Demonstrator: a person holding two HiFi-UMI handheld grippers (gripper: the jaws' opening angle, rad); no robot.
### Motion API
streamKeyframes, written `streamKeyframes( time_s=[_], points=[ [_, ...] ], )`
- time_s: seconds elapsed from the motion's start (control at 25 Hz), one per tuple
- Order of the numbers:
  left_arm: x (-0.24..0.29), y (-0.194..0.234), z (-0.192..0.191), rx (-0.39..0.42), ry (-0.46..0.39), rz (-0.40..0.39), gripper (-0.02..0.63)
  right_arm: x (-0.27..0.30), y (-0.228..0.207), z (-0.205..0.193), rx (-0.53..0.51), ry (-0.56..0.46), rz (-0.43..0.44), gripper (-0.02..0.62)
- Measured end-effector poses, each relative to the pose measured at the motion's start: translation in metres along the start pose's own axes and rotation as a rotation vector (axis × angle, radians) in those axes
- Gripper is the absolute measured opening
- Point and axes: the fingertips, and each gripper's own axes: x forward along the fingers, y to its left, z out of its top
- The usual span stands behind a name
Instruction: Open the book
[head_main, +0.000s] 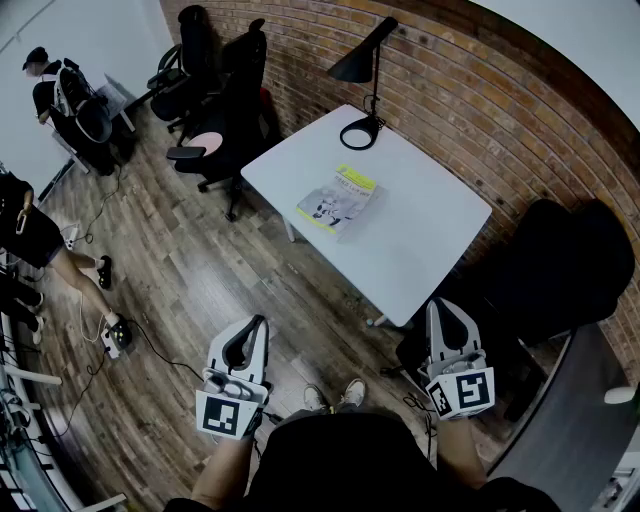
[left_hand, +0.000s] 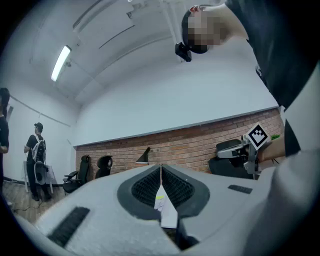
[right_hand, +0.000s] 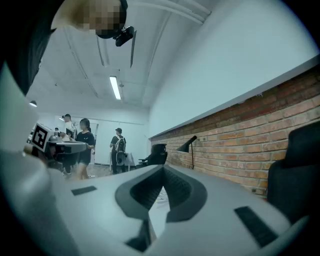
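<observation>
Nearest us, the left claw (head_main: 257, 325) and right claw (head_main: 446, 306) hang level above the wood floor (head_main: 200, 270), each pressed together and empty, ribbed dark pads (left_hand: 146, 187) meeting. Well beyond them the closed book (head_main: 338, 202) lies flat on the smooth white counter (head_main: 420, 240). Its yellow-banded cover print is too small to read. A black lamp (head_main: 365, 70) stands at the far end.

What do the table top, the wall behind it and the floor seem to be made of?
Table top: smooth matte white, probably laminate or painted board. Wall: exposed red brick, mortar lines visible. Floor: brown planks with grain, wood or wood-look laminate.
</observation>
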Motion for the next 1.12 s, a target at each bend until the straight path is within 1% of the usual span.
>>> streamKeyframes(
  time_s=[0.12, 0.24, 0.32, 0.4, 0.48, 0.56, 0.64, 0.76, 0.88, 1.0, 1.12],
  points=[
    [0.004, -0.002, -0.003, -0.006, 0.005, 0.001, 0.031, 0.002, -0.004, -0.003, 0.002, 0.0, 0.005, 0.011],
    [0.01, -0.006, 0.001, 0.0, -0.015, -0.002, 0.031, 0.004, -0.007, -0.005, 0.005, 0.001, 0.017, 0.011],
    [0.013, -0.009, -0.002, 0.0, 0.002, 0.01, 0.031, 0.005, -0.012, -0.005, 0.011, -0.004, 0.027, 0.011],
    [0.016, -0.012, 0.0, 0.005, -0.003, 0.019, 0.031, 0.005, -0.016, -0.006, 0.043, -0.021, 0.058, 0.011],
    [0.019, -0.016, 0.004, 0.016, -0.016, 0.028, 0.031, 0.007, -0.016, -0.008, 0.084, -0.038, 0.114, 0.011],
    [0.022, -0.019, 0.006, 0.023, -0.035, 0.038, 0.031, 0.01, -0.017, -0.014, 0.078, -0.035, 0.149, 0.011],
    [0.025, -0.022, 0.007, 0.029, -0.054, 0.049, 0.031, 0.013, -0.018, -0.021, 0.071, -0.025, 0.163, 0.011],
    [0.029, -0.022, 0.002, 0.026, -0.041, 0.065, 0.031, 0.017, -0.02, -0.029, 0.088, -0.011, 0.179, 0.011],
    [0.038, -0.016, 0.0, 0.027, -0.037, 0.066, 0.031, 0.027, -0.023, -0.029, 0.079, -0.003, 0.185, 0.011],
    [0.052, -0.004, -0.014, 0.004, 0.0, 0.065, 0.031, 0.041, -0.027, -0.028, 0.068, 0.0, 0.17, 0.011],
    [0.073, 0.011, -0.031, -0.017, 0.024, 0.047, 0.031, 0.063, -0.029, -0.034, 0.059, 0.012, 0.156, 0.011]
  ],
)
